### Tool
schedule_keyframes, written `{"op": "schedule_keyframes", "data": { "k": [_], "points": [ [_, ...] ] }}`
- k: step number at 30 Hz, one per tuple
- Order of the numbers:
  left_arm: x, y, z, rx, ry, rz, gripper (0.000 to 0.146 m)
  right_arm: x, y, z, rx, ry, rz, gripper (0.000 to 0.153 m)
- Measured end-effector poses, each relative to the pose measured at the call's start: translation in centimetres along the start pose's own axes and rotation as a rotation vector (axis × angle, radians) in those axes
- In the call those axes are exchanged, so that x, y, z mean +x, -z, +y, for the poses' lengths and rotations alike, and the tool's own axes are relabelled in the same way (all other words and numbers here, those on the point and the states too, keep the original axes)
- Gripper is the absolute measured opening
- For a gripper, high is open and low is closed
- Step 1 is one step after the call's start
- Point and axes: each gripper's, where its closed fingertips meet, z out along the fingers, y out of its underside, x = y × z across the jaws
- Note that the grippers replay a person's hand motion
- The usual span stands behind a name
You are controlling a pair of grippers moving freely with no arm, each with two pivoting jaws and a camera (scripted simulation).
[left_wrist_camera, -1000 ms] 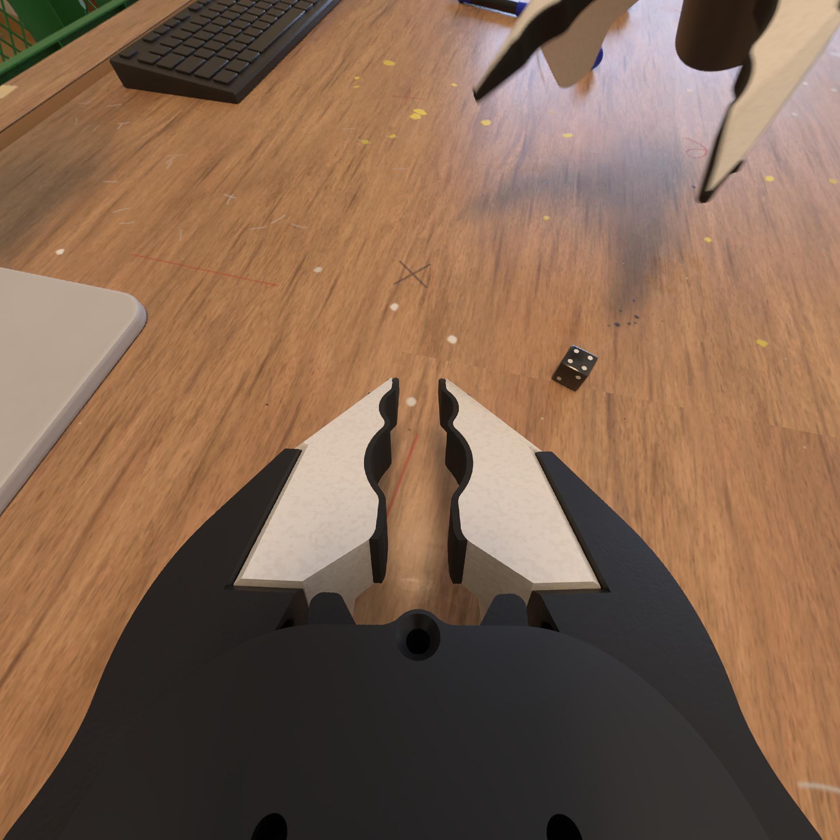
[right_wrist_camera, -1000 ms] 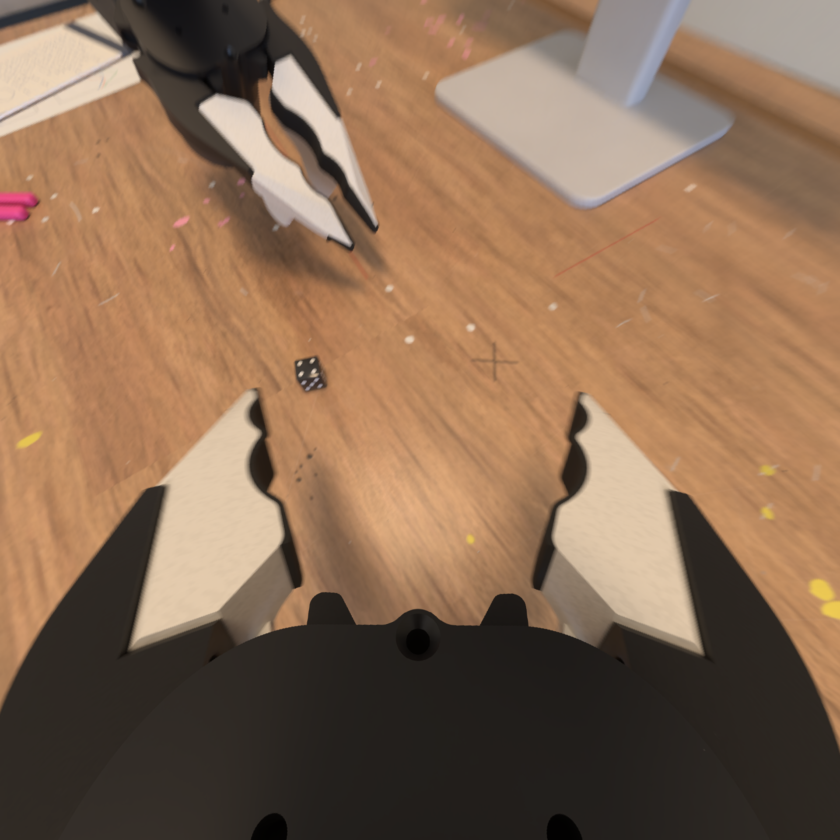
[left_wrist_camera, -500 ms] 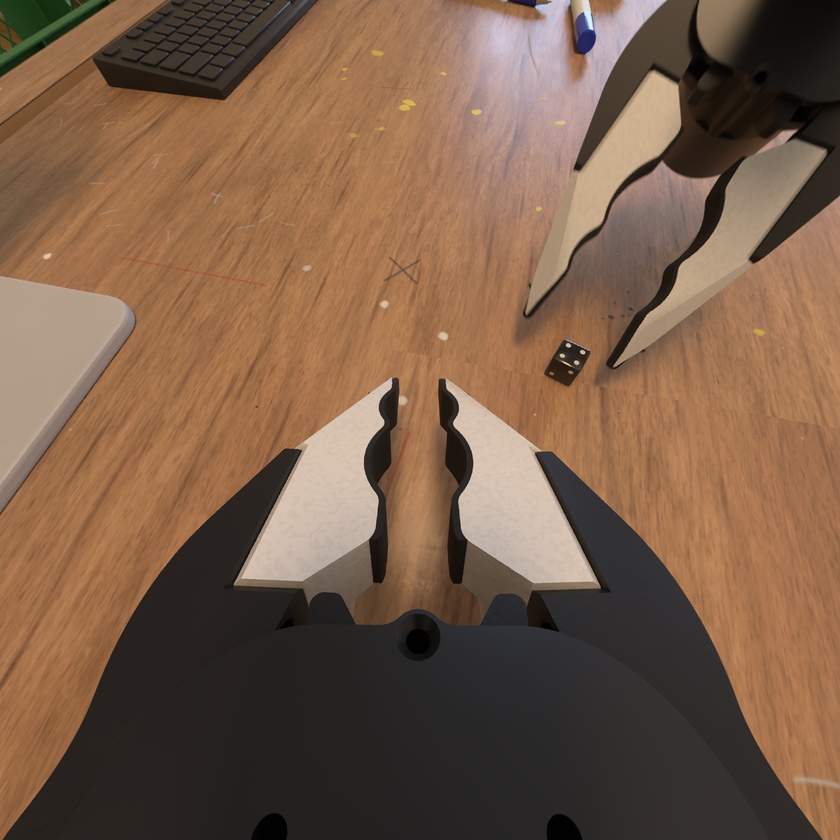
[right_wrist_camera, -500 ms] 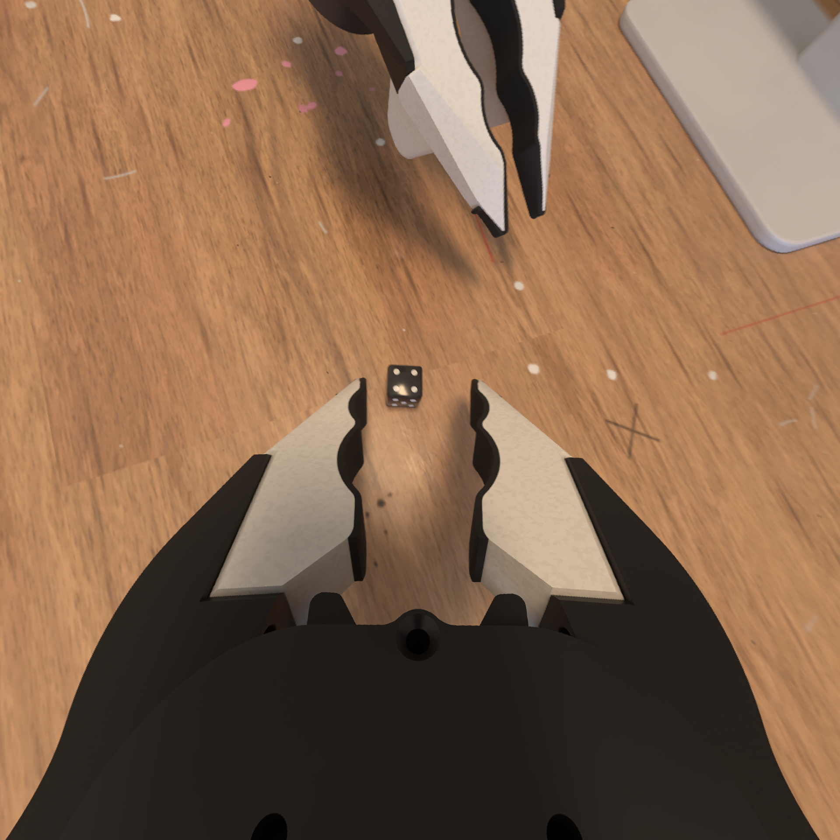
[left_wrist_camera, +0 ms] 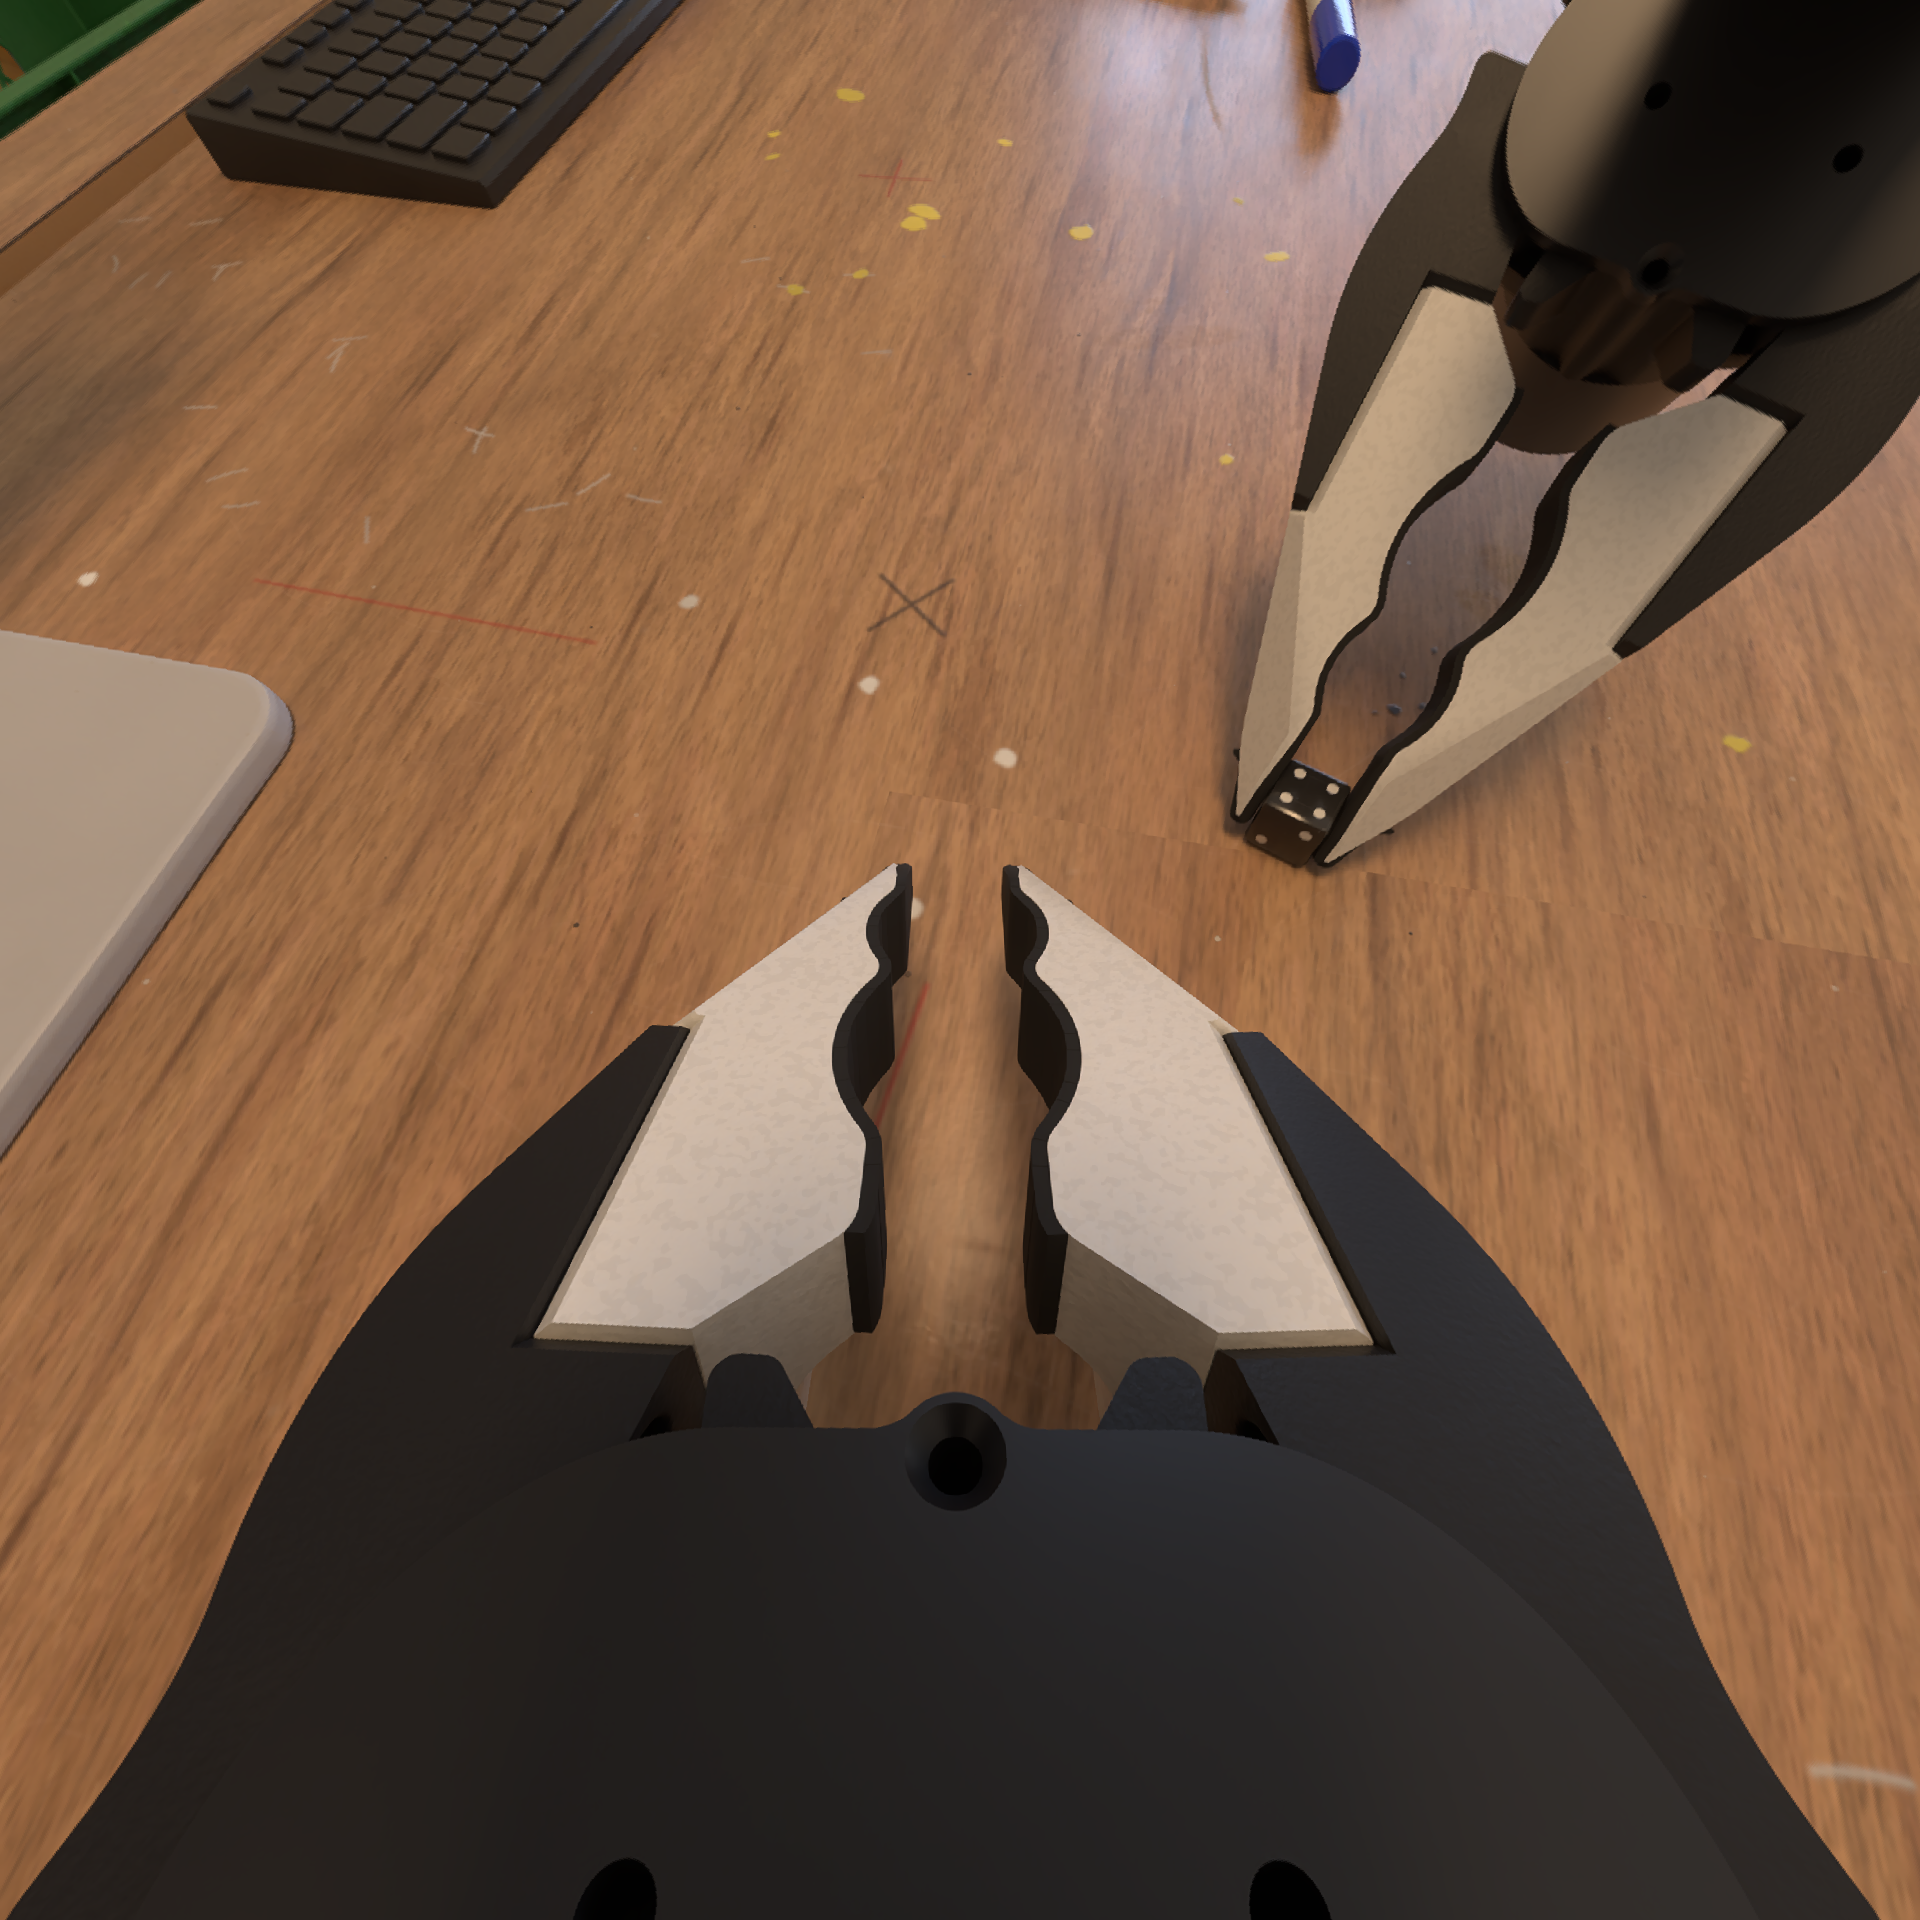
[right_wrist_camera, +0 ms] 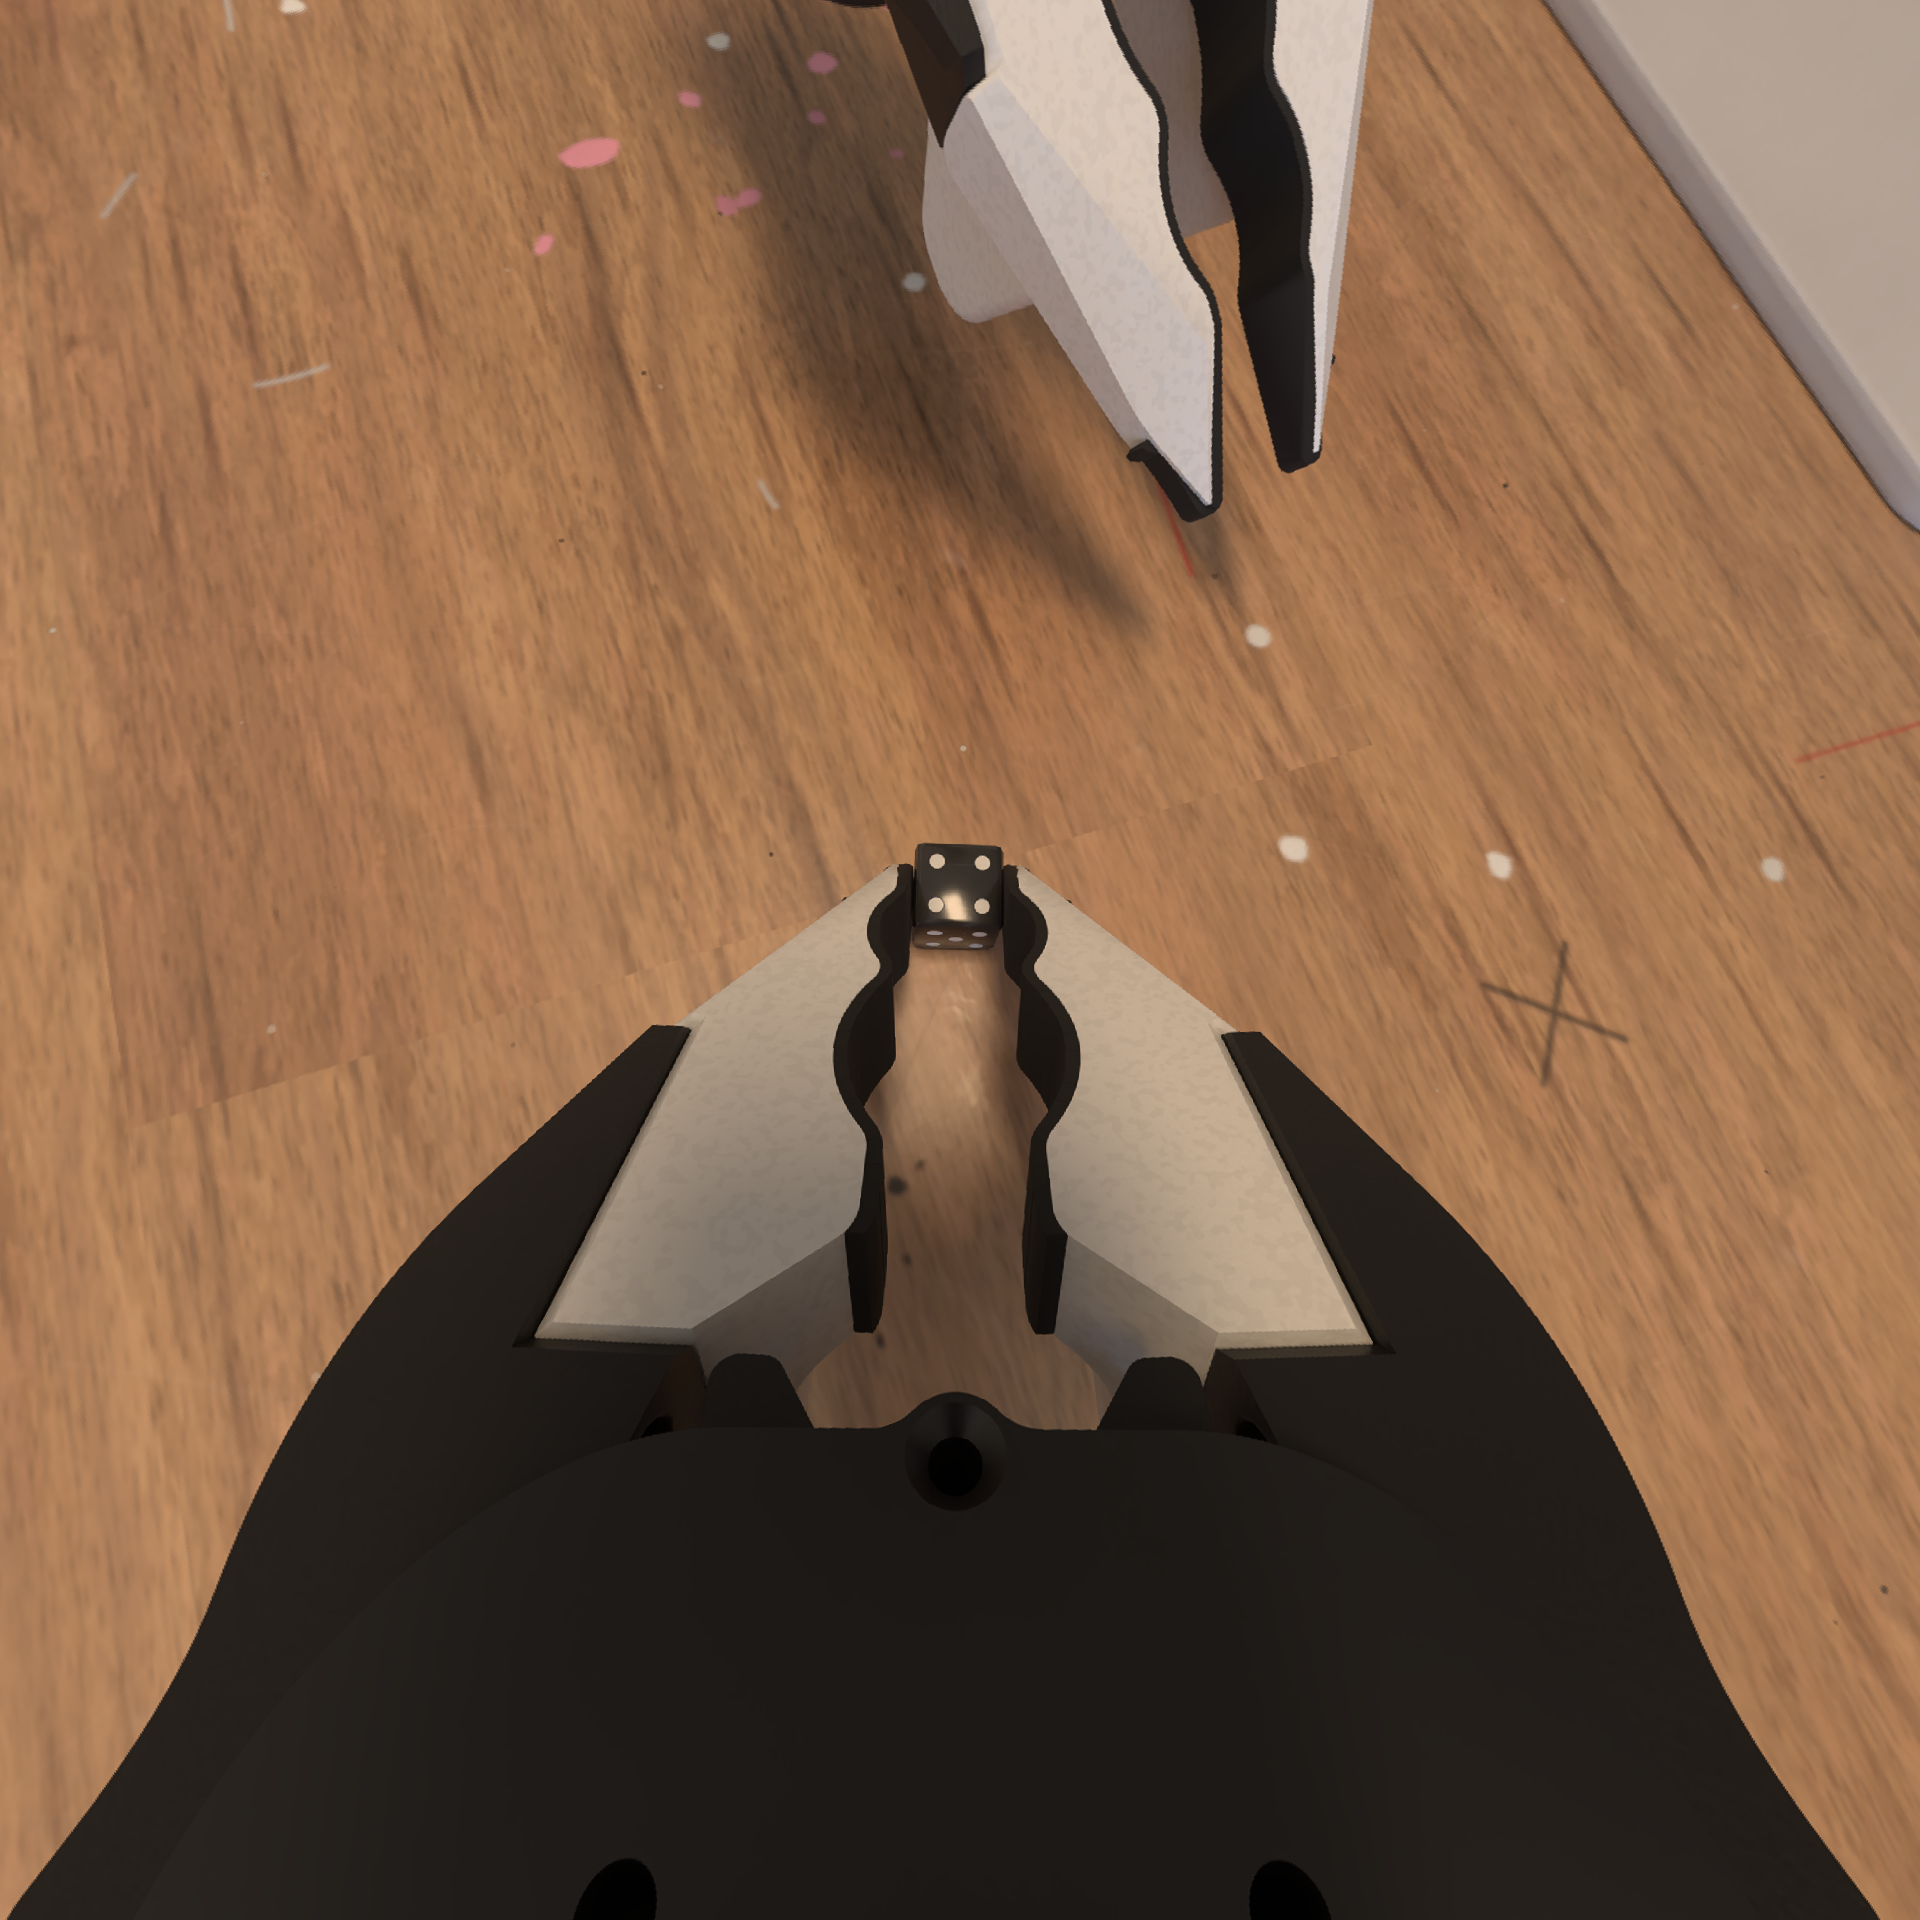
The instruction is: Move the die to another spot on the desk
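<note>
The small black die (right_wrist_camera: 958, 894) with white pips sits on the wooden desk (right_wrist_camera: 416, 675). My right gripper (right_wrist_camera: 958, 881) is shut on the die, which is pinched between its fingertips at desk level. In the left wrist view the die (left_wrist_camera: 1299, 816) and the right gripper (left_wrist_camera: 1288, 836) show at the right, with the gripper pointing steeply down. My left gripper (left_wrist_camera: 956, 883) holds nothing, its jaws nearly together with a narrow gap, just above the desk to the left of the die. It also shows in the right wrist view (right_wrist_camera: 1247, 478).
A black keyboard (left_wrist_camera: 416, 83) lies at the far left. A grey flat base (left_wrist_camera: 94, 831) is at the left edge and also shows in the right wrist view (right_wrist_camera: 1818, 208). A blue marker (left_wrist_camera: 1330, 42) lies far back. A pencilled X (left_wrist_camera: 912, 606) marks the desk.
My right gripper came down over the die and closed its jaws on it. The left gripper has stayed in place with the same jaw gap.
</note>
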Motion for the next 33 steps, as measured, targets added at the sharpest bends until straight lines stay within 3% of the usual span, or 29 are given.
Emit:
{"op": "schedule_keyframes", "data": {
  "k": [6, 14, 22, 33],
  "points": [
    [0.0, 0.0, 0.0, -0.002, 0.010, 0.004, 0.017, 1.8, 2.8, -0.3, 0.093, -0.003, 0.027, 0.017],
    [0.2, -0.2, 0.2, -0.014, -0.003, 0.012, 0.017, 6.6, 7.0, 2.0, 0.162, 0.008, 0.101, 0.017],
    [-1.0, 0.3, -0.5, 0.046, 0.050, -0.019, 0.015, 9.5, 5.0, 3.7, 0.075, 0.115, 0.090, 0.017],
    [-3.7, 1.8, -0.9, 0.099, 0.093, -0.145, 0.014, 12.1, 3.7, 3.8, 0.119, 0.215, 0.162, 0.016]
  ]
}}
